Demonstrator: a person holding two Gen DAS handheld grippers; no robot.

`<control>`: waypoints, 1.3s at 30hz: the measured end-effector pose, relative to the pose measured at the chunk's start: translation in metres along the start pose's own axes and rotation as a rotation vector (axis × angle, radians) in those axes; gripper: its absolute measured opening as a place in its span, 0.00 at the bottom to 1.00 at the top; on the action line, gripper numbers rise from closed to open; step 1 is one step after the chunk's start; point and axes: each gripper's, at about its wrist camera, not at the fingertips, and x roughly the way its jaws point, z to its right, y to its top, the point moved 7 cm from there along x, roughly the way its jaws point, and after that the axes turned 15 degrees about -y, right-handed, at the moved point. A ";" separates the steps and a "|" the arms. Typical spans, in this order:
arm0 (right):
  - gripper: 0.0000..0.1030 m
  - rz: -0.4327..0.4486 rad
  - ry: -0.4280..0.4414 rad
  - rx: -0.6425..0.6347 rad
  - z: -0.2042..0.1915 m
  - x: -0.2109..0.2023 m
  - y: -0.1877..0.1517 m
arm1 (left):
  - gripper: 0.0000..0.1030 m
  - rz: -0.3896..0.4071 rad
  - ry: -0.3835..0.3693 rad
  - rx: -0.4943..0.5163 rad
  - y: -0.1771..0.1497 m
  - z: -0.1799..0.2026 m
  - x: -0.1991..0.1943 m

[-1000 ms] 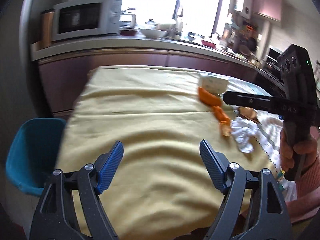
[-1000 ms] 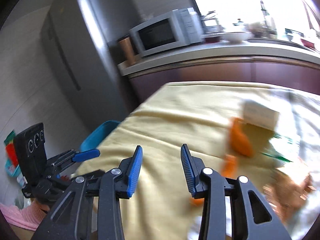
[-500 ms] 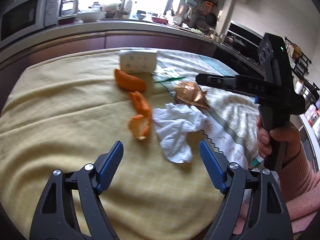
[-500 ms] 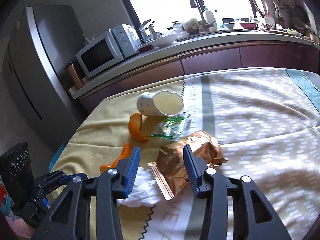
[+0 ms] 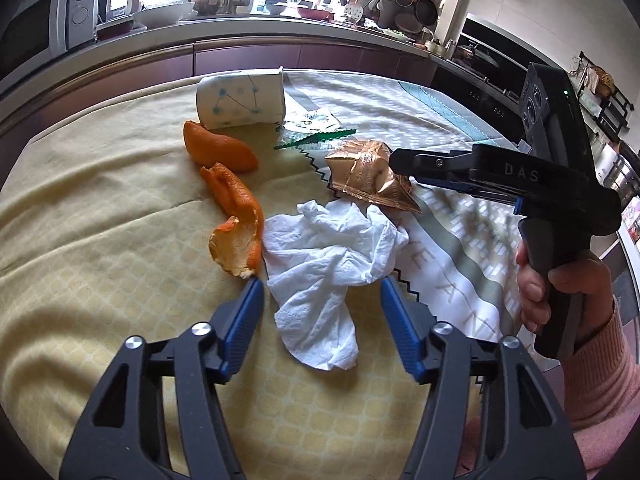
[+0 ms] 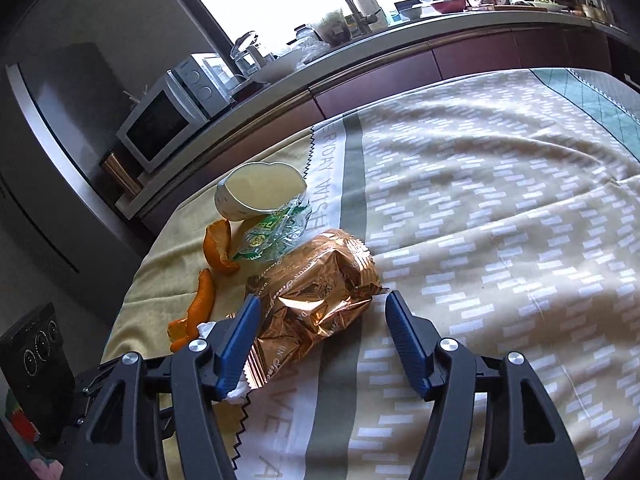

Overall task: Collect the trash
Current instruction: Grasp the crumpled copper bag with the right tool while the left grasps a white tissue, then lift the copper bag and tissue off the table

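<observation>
Trash lies on the cloth-covered table. A crumpled white tissue (image 5: 332, 256) lies between the open fingers of my left gripper (image 5: 322, 292). A copper foil snack bag (image 6: 316, 296) lies between the open fingers of my right gripper (image 6: 322, 308); it also shows in the left wrist view (image 5: 368, 174). Orange peels (image 5: 236, 216) (image 6: 214, 246) lie left of the tissue. A paper cup (image 5: 240, 98) (image 6: 260, 192) lies on its side at the far end, with a clear green-printed wrapper (image 5: 316, 130) (image 6: 276, 232) beside it. The right gripper (image 5: 404, 160) hovers over the foil bag.
The table carries a yellow cloth (image 5: 100, 240) and a patterned cloth (image 6: 500, 220). A kitchen counter (image 5: 280, 28) with a microwave (image 6: 172, 120), bowls and a tap runs behind the table. A fridge (image 6: 48, 160) stands at the left.
Both grippers have swung right and moved in on the trash. The left now straddles the tissue, the right straddles the foil bag. The right gripper's jaws have widened.
</observation>
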 end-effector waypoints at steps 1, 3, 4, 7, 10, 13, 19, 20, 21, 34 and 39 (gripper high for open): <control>0.61 -0.005 0.012 0.004 -0.001 0.002 0.000 | 0.48 -0.001 0.006 0.002 0.001 -0.001 0.001; 0.61 -0.013 0.021 0.009 -0.001 0.005 0.001 | 0.42 -0.001 0.016 0.000 0.001 -0.002 0.000; 0.61 -0.016 0.028 0.013 -0.001 0.006 0.002 | 0.35 -0.001 0.017 -0.001 0.001 -0.003 -0.001; 0.58 -0.031 0.055 0.035 -0.002 0.009 0.006 | 0.20 -0.001 0.013 -0.012 0.001 -0.006 -0.001; 0.49 -0.047 0.075 0.056 -0.001 0.011 0.007 | 0.14 0.008 0.004 -0.023 -0.002 -0.008 -0.006; 0.48 -0.039 0.081 0.060 0.000 0.009 0.007 | 0.13 0.018 -0.004 -0.027 -0.004 -0.009 -0.012; 0.44 -0.021 0.100 0.049 -0.003 0.003 0.005 | 0.13 0.049 -0.028 -0.021 -0.009 -0.008 -0.028; 0.44 -0.017 0.103 0.048 -0.004 0.001 0.004 | 0.13 0.055 -0.029 -0.018 -0.010 -0.008 -0.032; 0.44 -0.014 0.106 0.048 -0.003 0.000 0.004 | 0.13 0.060 -0.029 -0.015 -0.011 -0.008 -0.035; 0.44 0.062 0.156 0.001 -0.023 -0.037 0.006 | 0.13 0.145 0.053 -0.032 -0.027 -0.029 -0.095; 0.44 0.075 0.205 -0.051 -0.051 -0.044 0.005 | 0.13 0.184 0.094 -0.053 -0.028 -0.042 -0.117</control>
